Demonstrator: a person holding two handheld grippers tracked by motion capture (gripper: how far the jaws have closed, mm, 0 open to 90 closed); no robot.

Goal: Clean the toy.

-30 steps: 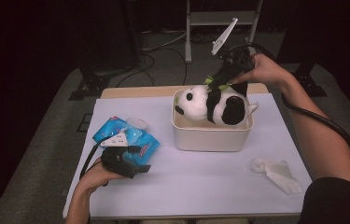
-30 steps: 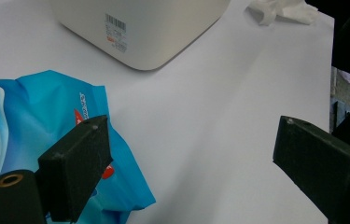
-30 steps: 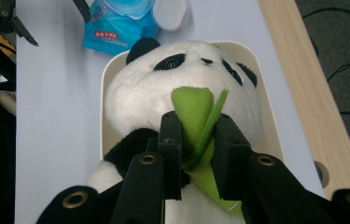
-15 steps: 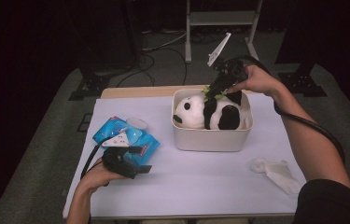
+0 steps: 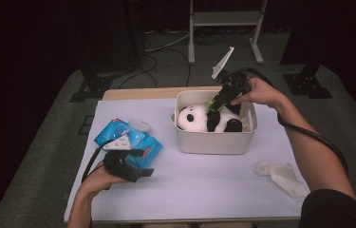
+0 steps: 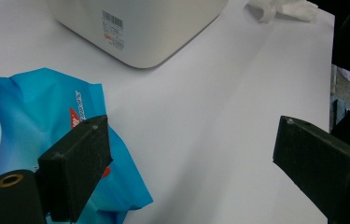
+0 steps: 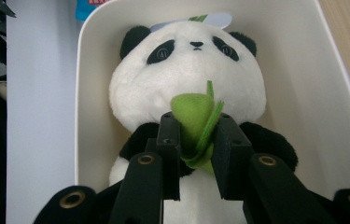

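A black-and-white plush panda (image 5: 199, 119) lies on its back inside a white plastic bin (image 5: 213, 142) at the table's far middle. In the right gripper view the panda (image 7: 186, 70) faces the camera with a green felt leaf (image 7: 192, 109) on its chest. My right gripper (image 7: 196, 135) is shut on that leaf, its jaws pressing it from both sides. From above, the right gripper (image 5: 217, 102) reaches down into the bin from its far right. My left gripper (image 5: 137, 166) rests low at the front left, open, with nothing between its jaws (image 6: 191, 158).
A blue wipes pack (image 5: 133, 140) lies beside the left gripper, its corner under the left jaw in the left gripper view (image 6: 32, 107). A crumpled white tissue (image 5: 280, 173) sits at the front right. A metal stand (image 5: 223, 19) and cables lie beyond the table.
The right gripper has come down with the panda, which hung above the bin's rim and now lies inside the bin. The left gripper has stayed put.
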